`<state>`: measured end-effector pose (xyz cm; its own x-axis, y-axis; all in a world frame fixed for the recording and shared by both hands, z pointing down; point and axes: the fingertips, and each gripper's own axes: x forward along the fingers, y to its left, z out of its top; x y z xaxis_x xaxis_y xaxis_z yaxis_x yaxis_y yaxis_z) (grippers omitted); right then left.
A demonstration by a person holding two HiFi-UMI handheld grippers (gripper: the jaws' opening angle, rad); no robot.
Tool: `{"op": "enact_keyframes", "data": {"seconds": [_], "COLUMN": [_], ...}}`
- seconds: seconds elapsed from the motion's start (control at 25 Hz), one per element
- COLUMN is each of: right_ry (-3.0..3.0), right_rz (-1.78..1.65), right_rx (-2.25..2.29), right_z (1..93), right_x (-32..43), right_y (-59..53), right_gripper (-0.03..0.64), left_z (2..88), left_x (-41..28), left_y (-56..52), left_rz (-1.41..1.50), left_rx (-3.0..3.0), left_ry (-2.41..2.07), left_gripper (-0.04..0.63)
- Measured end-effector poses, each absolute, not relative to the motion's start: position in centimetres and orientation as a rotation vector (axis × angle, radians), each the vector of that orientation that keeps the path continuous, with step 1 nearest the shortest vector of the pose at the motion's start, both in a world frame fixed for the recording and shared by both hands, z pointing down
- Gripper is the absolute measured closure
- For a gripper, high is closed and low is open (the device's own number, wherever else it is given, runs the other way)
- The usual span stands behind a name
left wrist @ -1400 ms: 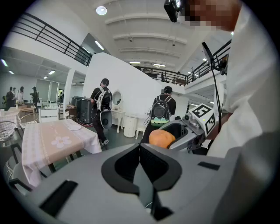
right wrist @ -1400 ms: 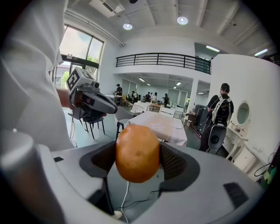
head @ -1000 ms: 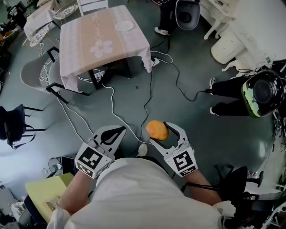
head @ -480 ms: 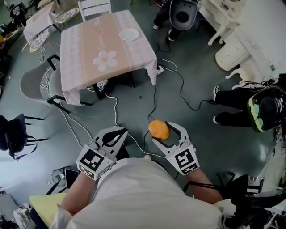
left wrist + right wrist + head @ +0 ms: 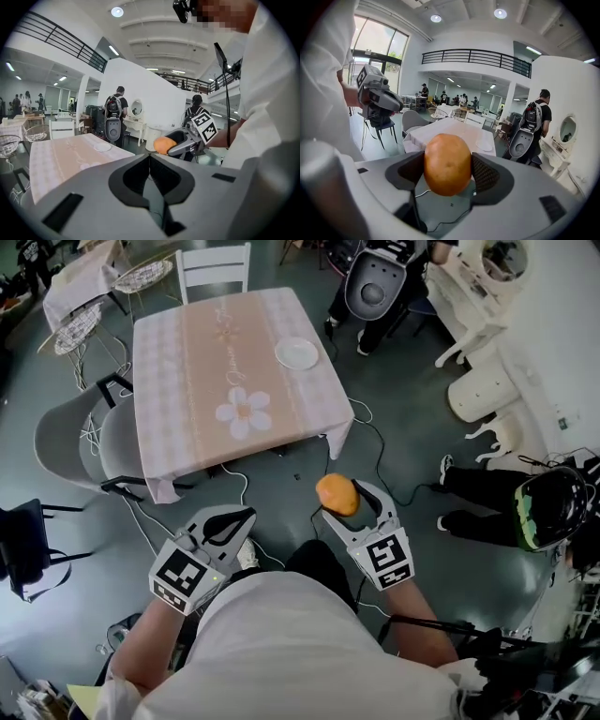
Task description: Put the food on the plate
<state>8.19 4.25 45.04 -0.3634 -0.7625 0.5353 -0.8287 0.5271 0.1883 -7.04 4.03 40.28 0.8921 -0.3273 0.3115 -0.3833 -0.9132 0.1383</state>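
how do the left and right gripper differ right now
Load: the right gripper is shut on an orange, rounded piece of food; the left gripper holds nothing.
Jaws: the right gripper's stand wide apart around the food; the left gripper's are together at the tips.
Shared: both are grey, carry a marker cube, and hang over the floor short of the table, pointing roughly toward it.
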Motion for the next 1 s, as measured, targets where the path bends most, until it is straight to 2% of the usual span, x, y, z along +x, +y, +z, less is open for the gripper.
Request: {"op": "enact_keyframes", "data": {"seconds": [0.36,0.76,1.0], "right_ry": [-2.206,-2.244,-2.196], "right_rz": [0.140,0.053,0.057], "right_rx": [1.191,0.959,0.852], "right_z": [48.3,53.3,59.0], "right_x": [11.4,15.8,17.4], "right_y": [-11.2,-31.8,-40.7], "right_gripper": [0.288,0.288,0.288], "left_z": [41.7,39.4,39.5], "left_x": [-7.9,-3.3,-2.9], "left_y": [-5.5,-17.6,-21.2], "left_rz": [0.418,0.410,0.425], "left_rx": [2.745,2.650,2.523], "left_ry": [-0.741,-1.040,-1.208], "left_gripper": [0.585,0.586,0.586]}}
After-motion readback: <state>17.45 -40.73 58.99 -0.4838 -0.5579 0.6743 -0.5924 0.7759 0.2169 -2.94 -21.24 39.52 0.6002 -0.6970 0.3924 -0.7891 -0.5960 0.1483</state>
